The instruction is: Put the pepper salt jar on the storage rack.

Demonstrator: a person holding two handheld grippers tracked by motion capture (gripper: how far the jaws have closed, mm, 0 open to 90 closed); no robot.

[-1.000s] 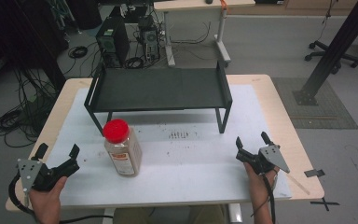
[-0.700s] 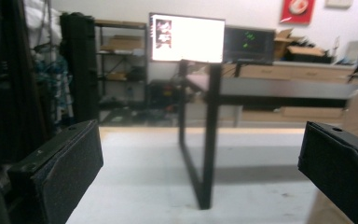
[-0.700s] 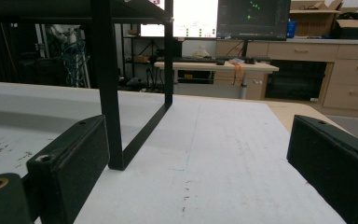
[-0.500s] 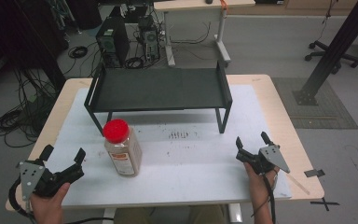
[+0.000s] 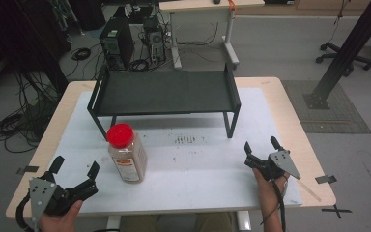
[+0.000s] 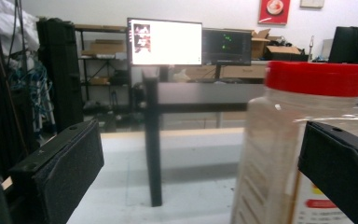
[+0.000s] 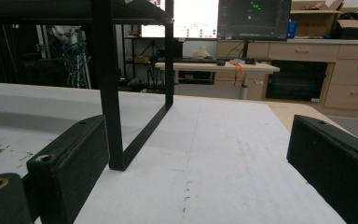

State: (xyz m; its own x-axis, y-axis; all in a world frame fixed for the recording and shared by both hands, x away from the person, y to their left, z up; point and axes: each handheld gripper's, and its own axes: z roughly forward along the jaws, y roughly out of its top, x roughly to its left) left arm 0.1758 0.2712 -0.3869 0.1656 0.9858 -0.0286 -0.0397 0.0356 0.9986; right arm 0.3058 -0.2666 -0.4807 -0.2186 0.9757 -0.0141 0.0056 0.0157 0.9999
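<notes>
at the near left edge of the surface [image 5: 198, 169], the left gripper [image 5: 75, 176] has its fingers apart, aimed at the red-lidded jar [image 5: 127, 153] standing just right of it. the right gripper [image 5: 261, 152] sits near right, fingers apart on nothing. farther back stands a black shelf [image 5: 164, 92].

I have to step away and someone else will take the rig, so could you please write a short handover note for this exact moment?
Left gripper: open, holding nothing, near the table's front left corner, aimed at the jar.
Right gripper: open, holding nothing, low over the mat at front right, facing the shelf's leg.
Red-lidded jar: upright on the white mat, in front of the black shelf, just right of the left gripper, untouched.
Done: nothing gripped yet.
Left: probably close the left gripper on the jar; the shelf's top is bare.
</notes>
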